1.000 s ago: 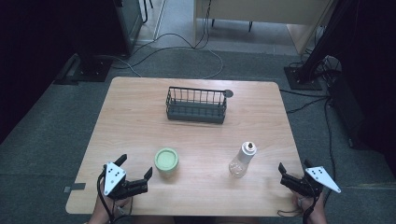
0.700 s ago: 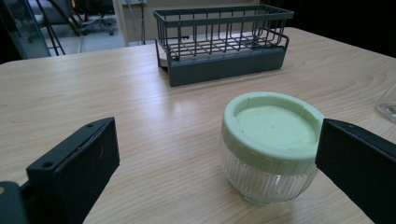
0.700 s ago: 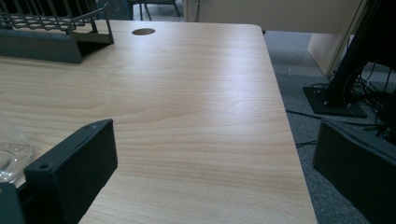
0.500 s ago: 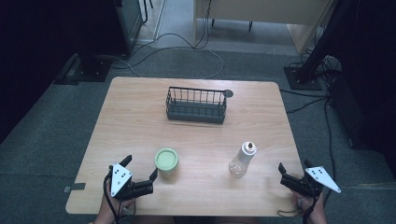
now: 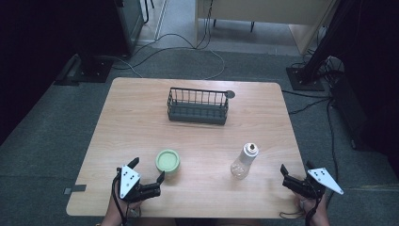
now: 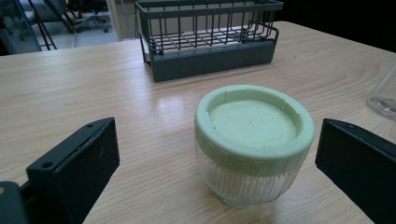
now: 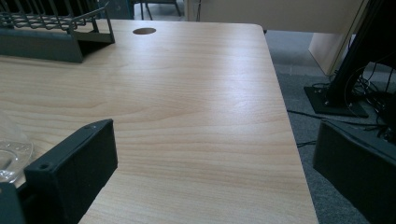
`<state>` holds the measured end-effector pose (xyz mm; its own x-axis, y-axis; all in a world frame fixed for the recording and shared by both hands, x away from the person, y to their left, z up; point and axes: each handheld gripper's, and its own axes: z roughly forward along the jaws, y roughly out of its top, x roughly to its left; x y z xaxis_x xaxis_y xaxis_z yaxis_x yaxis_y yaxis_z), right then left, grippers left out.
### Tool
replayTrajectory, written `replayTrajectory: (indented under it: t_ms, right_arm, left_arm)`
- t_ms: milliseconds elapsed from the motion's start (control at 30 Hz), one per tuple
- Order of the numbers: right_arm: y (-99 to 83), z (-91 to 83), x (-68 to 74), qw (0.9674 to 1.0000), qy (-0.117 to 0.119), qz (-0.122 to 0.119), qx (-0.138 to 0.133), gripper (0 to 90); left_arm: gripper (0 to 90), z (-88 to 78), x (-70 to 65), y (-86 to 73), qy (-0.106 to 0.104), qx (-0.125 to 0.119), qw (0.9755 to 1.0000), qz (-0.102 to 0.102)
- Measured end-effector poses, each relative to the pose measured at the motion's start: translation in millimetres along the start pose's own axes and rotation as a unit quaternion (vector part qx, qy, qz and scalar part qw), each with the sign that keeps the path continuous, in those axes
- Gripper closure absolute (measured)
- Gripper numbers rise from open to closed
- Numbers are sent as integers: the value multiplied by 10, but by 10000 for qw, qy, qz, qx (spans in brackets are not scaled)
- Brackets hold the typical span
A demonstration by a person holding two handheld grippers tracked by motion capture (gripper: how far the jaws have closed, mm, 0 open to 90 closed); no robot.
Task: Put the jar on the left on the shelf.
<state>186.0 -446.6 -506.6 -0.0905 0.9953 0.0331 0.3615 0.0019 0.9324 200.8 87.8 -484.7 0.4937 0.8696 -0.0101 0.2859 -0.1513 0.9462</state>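
Observation:
A short ribbed glass jar with a pale green lid (image 5: 167,161) stands on the wooden table (image 5: 141,122) near the front left. My left gripper (image 5: 148,168) is open just behind and left of it. In the left gripper view the jar (image 6: 254,140) stands between and slightly ahead of the jaws of the left gripper (image 6: 219,158), untouched. A clear plastic bottle (image 5: 244,161) stands upright at the front right. My right gripper (image 5: 295,168) is open at the table's front right corner, apart from the bottle. The right gripper (image 7: 217,158) has bare wood between its jaws.
A dark wire basket (image 5: 198,105) stands toward the back middle, also seen as the basket (image 6: 210,42) and the basket (image 7: 42,32). A round cable hole (image 5: 230,94) lies beside it. The bottle's base (image 7: 11,149) is left of the right gripper. The table's right edge (image 7: 289,140) is close.
My left gripper has crept to the right, closer to the green-lidded jar. The right gripper, bottle, jar and basket have stayed put.

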Motion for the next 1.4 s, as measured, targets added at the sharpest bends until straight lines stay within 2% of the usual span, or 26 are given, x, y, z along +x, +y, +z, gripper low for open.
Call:
replayTrajectory:
  t_ms: [467, 633, 1400]
  right_arm:
    - [1, 1, 0, 10000, 26, -3, 12, 0]
    - [1, 2, 0, 10000, 33, -5, 14, 0]
    - [1, 2, 1, 10000, 36, -13, 25, 0]
  left_arm:
    - [0, 120, -86, -41, -7, 112, 9999, 25]
    - [0, 198, -137, -57, 9, 200, 9997, 129]
    - [0, 387, -249, -81, 50, 493, 9986, 186]
